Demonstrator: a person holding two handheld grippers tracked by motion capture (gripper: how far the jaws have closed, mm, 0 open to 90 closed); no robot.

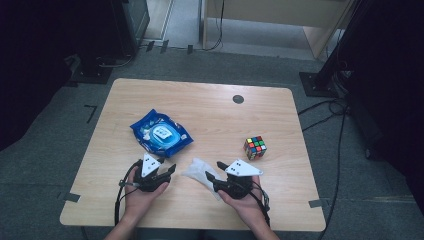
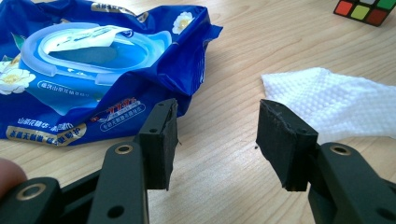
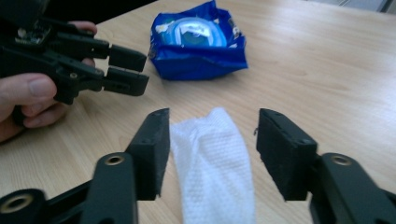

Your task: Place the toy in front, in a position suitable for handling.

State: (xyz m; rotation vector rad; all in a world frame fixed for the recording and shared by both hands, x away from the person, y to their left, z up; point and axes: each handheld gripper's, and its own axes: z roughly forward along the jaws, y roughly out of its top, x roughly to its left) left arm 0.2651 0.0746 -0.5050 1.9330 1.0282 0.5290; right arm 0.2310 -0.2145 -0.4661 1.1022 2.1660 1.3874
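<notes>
The white wipe (image 3: 212, 163) lies flat on the table (image 1: 210, 105) between the parted jaws of the right gripper (image 3: 210, 151), released, its long axis running along them. The left gripper (image 2: 215, 140) gapes over bare wood beside the blue wipe pack (image 2: 93, 70). A puzzle cube (image 1: 255, 148) sits well apart; open tabletop lies beyond

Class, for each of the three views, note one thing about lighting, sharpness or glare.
High view: dim, dark surroundings, the table evenly lit. Left gripper view: bright, the wipes pack glossy with soft glare, the cube cut by the edge. Right gripper view: near jaws and the white wipe slightly soft.
</notes>
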